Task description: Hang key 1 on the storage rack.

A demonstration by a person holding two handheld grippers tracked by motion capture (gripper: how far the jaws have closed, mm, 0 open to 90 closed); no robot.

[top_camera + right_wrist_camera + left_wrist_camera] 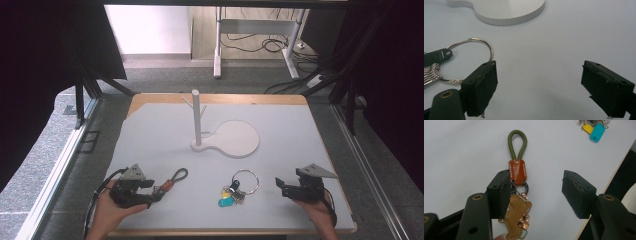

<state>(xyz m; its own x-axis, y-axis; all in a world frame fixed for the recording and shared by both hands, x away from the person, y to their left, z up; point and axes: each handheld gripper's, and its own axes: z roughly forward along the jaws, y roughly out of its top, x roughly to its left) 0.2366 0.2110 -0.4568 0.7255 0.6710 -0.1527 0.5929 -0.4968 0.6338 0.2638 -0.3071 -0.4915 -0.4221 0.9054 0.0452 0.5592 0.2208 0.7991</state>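
A keychain with an olive cord loop (pixel 517 143) and a brown leather tab (pixel 517 171) lies flat on the white table mat; in the high view the same keychain (pixel 172 180) sits at the front left. My left gripper (pixel 540 193) is open around its lower end, the left pad beside the tan leather charm (pixel 518 216). A large metal key ring (pixel 477 51) with keys and yellow and blue tags (pixel 228 197) lies front centre. My right gripper (pixel 539 86) stands open just right of that ring, with nothing between its pads. A white peg stand (pixel 196 117) rises from a flat white base (pixel 235 140).
The table's wooden front edge (pixel 225 232) runs close below both hands. Dark frame posts and curtains flank the table. A desk leg and cables (pixel 272 45) lie on the floor beyond the far edge.
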